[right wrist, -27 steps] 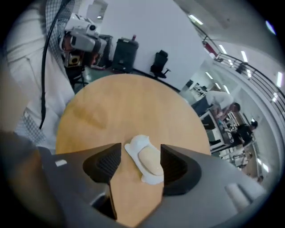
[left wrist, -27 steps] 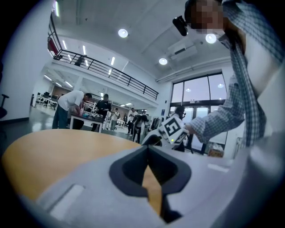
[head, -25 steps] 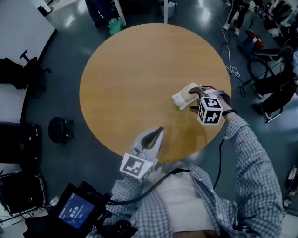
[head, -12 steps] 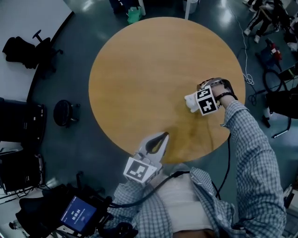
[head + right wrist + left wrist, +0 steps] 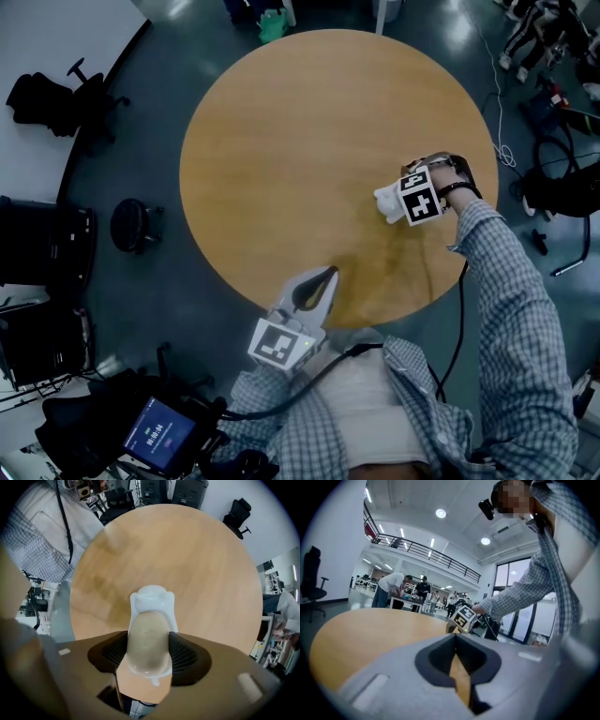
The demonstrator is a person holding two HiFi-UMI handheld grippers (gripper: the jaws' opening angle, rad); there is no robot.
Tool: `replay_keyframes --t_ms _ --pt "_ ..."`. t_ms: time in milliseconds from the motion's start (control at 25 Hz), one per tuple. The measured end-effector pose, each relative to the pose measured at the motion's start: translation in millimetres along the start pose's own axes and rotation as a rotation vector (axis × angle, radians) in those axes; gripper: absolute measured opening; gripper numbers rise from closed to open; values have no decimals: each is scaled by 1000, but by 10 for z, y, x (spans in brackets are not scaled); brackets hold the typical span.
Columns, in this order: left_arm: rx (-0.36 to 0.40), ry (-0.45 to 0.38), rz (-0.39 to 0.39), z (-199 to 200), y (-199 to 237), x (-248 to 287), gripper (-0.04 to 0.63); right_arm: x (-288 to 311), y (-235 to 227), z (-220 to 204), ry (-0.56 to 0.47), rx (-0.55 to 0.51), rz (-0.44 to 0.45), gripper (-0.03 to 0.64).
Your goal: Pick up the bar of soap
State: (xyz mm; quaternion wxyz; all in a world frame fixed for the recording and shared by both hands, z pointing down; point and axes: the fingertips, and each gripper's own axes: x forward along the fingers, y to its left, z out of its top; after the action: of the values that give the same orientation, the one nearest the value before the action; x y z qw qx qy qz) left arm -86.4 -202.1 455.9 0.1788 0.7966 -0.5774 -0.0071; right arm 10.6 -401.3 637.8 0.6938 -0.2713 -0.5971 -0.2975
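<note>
Head view: shows a round wooden table with the right gripper down over a white soap dish on its right part, short of the rim. Shows also the left gripper at the near edge, well apart from the dish, tips pressed together on nothing. Left gripper view: confirms those jaws together and empty, looks low across the tabletop toward the other gripper's marker cube, and offers no brace for the dish from there. Right gripper view: looks along the jaws onto the bar of soap, pale beige and rounded, lying lengthwise in the dish and sitting between the 2 ribbed pads, with the jaws closing and seemingly just meeting its flanks. Likely trouble from here, as a judgement: 1, squirting the bar forward or back out of the pinch, given domed, smooth sides and a grip on the curve; 2, catching the dish wall along with the soap, so lifting or dragging both, with no hold on the dish; 3, tipping the light dish and dropping the bar onto the table, if stuck to it. Calls for a squeeze above the dish wall and a slow, straight lift.
</note>
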Motion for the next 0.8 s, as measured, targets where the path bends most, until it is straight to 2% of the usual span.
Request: replay_keyframes --t_ms 240,400,640,800 --pt "-1 14 -19 -25 -34 6 -2 -65 19 -12 -45 70 -30 273" --pt "12 -2 -47 -18 -89 3 -2 -200 -2 28 -126 163 -82 273" --pt "21 -4 -74 62 -88 56 -2 -528 -53 38 -371 443 -182 273" --pt "44 -21 -97 145 -135 94 -2 -933 -21 70 -659 698 -294 273"
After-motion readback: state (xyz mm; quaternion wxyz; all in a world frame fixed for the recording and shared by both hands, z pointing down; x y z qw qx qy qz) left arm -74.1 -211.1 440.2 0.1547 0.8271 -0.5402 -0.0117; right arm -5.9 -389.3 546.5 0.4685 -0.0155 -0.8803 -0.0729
